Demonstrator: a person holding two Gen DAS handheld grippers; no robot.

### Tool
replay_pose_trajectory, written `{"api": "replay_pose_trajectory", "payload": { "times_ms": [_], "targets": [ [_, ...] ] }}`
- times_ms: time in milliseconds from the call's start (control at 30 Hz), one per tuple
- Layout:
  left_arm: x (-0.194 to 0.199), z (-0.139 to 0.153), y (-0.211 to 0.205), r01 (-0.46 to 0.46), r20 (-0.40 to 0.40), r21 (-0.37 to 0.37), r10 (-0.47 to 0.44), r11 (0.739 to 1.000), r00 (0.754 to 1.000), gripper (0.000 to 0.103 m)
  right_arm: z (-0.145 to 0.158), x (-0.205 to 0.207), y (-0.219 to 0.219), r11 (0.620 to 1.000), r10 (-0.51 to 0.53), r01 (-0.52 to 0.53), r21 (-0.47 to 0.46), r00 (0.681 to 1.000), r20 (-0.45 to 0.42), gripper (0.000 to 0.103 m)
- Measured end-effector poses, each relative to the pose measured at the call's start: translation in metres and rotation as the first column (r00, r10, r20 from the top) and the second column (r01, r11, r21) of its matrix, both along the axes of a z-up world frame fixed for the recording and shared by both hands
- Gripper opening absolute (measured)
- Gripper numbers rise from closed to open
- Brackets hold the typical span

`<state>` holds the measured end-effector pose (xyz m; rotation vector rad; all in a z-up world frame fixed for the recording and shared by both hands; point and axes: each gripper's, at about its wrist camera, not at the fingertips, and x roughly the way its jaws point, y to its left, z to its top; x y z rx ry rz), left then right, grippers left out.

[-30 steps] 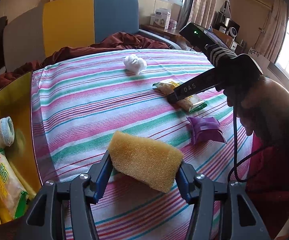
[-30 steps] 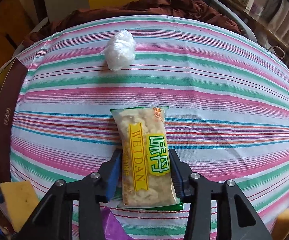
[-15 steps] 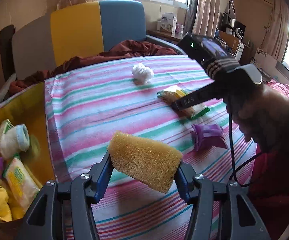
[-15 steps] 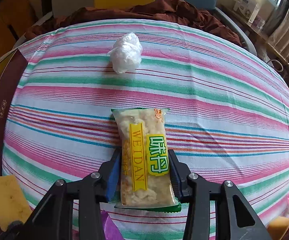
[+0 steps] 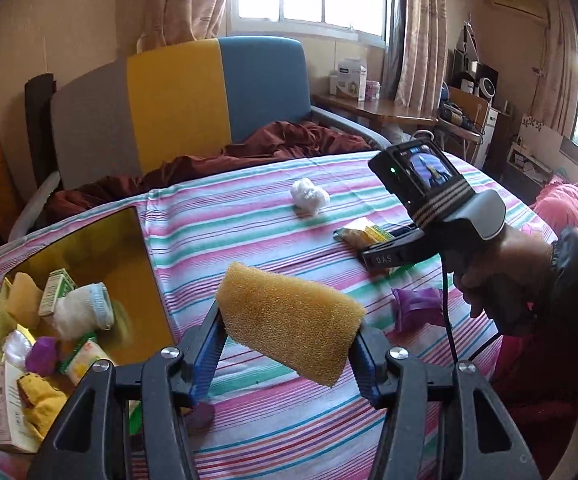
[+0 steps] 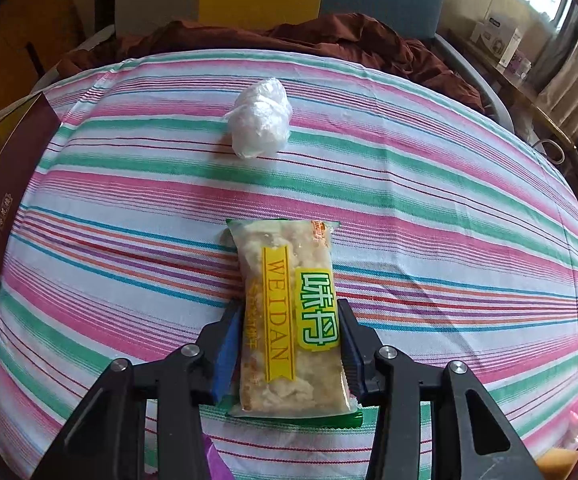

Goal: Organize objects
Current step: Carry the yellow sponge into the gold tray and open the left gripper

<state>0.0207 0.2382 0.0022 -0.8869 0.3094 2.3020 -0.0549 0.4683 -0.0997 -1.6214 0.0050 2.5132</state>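
- Far left on the striped bedcover (image 5: 249,216), the open box (image 5: 145,264) is sitting with its gold lining facing up; snack packs, a rolled sock (image 5: 83,310) and a purple ball are already lying inside, so it is likely serving as the collection bin.
- Left gripper (image 5: 289,354) is clamping the yellow sponge (image 5: 289,318) across its width, jaws about half spread and pads pressing both ends. Sponge is hanging clear of the cover, just right of the box – probably being carried over for a drop.
- White plastic wad (image 6: 259,124) is lying loose further back on the cover, well apart from both tools, not yet handled.
- Purple pouch (image 5: 417,310) is resting on the cover near the person's hand (image 5: 501,276), also untouched.
- Right gripper (image 6: 291,344) is pointing steeply down, jaws narrow and squeezing the snack packet (image 6: 289,308) on its long sides. Packet's far end appears to be lying on the cover, so I'm reading it as gripped but not yet lifted.
- Gripping the long sides is keeping the packet from swinging.
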Motion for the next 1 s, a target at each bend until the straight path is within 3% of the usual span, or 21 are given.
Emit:
{"api": "replay_pose_trajectory", "payload": {
  "times_ms": [333, 767, 900, 1000],
  "targets": [
    [-0.007, 0.009, -0.036, -0.061, -0.001, 0.033, 0.061, 0.998, 0.998, 0.057, -0.001, -0.001, 0.003, 0.999, 0.013, -0.012, 0.032, 1.0, -0.016, 0.046],
    [-0.024, 0.001, -0.102, -0.168, 0.058, 0.083, 0.163, 0.982, 0.985, 0.057, -0.001, -0.001, 0.002, 0.999, 0.006, -0.005, 0.049, 1.0, -0.021, 0.045],
    [-0.037, 0.005, -0.147, -0.259, 0.114, 0.152, 0.243, 0.954, 0.963, 0.057, 0.0, -0.001, 0.0, 0.998, 0.013, -0.011, 0.068, 1.0, -0.021, 0.045],
    [-0.05, 0.007, -0.191, -0.368, 0.165, 0.192, 0.34, 0.91, 0.926, 0.057, 0.0, -0.001, 0.0, 0.997, 0.016, -0.015, 0.073, 1.0, -0.021, 0.045]
  ]
}}
